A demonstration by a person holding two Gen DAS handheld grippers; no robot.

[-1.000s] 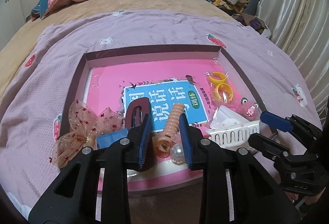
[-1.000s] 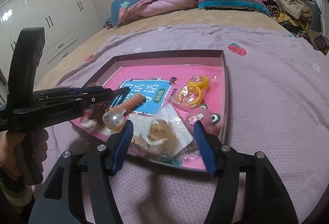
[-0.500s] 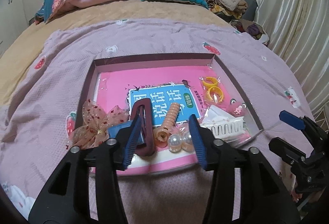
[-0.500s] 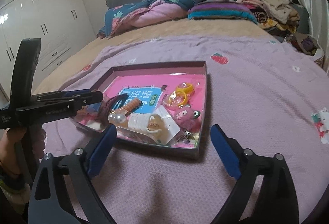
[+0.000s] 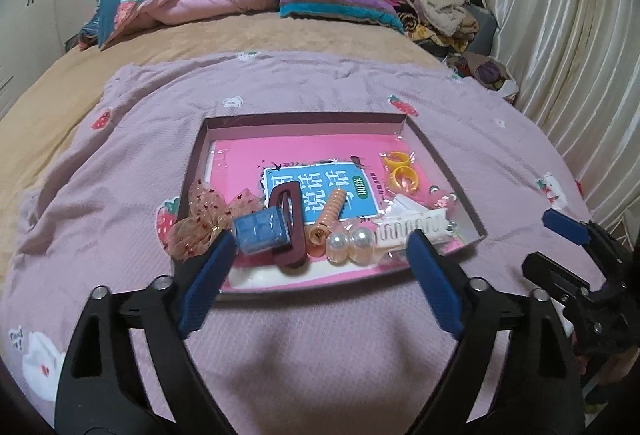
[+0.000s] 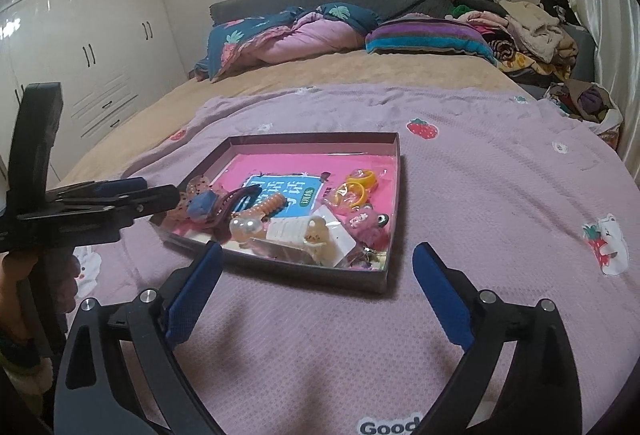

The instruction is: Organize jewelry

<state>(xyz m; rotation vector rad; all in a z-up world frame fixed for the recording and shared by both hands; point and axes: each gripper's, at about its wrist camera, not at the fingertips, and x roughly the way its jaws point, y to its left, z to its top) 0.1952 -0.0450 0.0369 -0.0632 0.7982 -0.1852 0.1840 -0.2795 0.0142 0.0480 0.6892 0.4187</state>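
Both grippers hang spread wide and holding nothing over the purple blanket (image 5: 320,335), the left gripper (image 5: 320,271) squarely before the near edge of the shallow box (image 5: 440,155) on the bed, the right gripper (image 6: 316,287) off toward its near right corner. Straight ahead of the left one lie the maroon hair claw (image 5: 286,223) and the orange spiral tie (image 5: 328,215), long axes running roughly away from it, pearls (image 5: 352,243) alongside. The left looks nearer, I'd say, though the fisheye makes that hard to call.
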